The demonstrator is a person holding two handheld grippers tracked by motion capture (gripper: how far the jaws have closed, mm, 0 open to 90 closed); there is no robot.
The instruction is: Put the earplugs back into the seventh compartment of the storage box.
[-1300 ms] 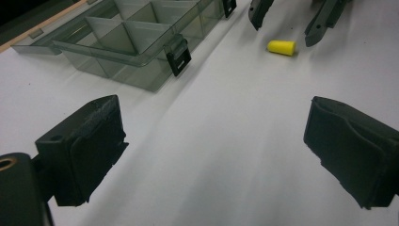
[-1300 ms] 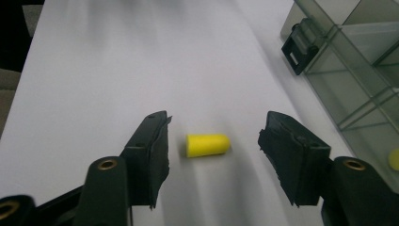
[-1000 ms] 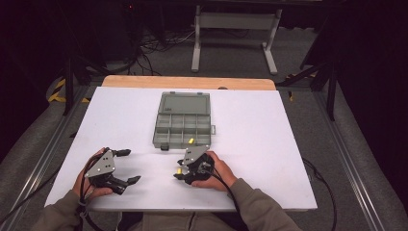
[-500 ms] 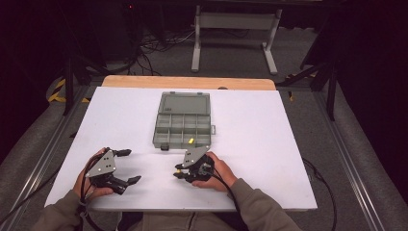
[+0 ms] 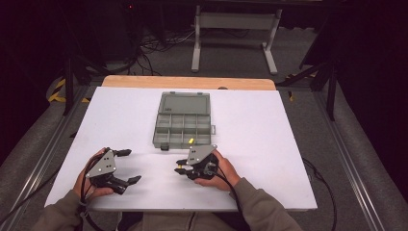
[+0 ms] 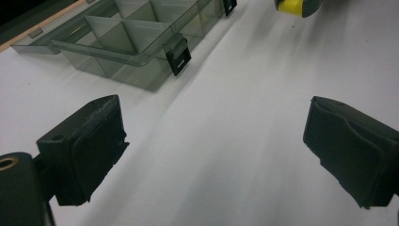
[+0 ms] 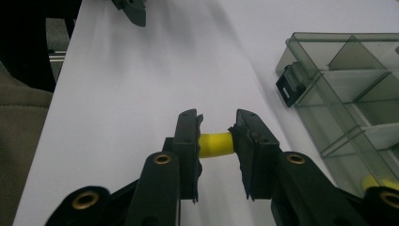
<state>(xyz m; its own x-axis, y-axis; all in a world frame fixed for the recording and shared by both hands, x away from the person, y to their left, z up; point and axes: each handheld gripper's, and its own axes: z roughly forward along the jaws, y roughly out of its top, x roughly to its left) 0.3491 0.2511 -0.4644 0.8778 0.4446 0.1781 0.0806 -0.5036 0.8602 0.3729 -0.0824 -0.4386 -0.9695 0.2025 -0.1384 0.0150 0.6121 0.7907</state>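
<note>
The right gripper [image 7: 216, 141] has just been closing, and its pads now press on a small yellow piece [image 7: 215, 144], held a little above the white table [image 5: 269, 144]; I judge the piece is meant for the compartment box [image 5: 185, 126], where another yellow piece [image 5: 191, 141] seems to lie in a front cell, though it is too small to be sure. To do this step well, lift the piece over the front wall before moving forward; the latch [image 7: 287, 87] sticks out there. The left gripper [image 6: 211, 155] rests with jaws wide and nothing between them, well apart; the table between the two grippers is free.
</note>
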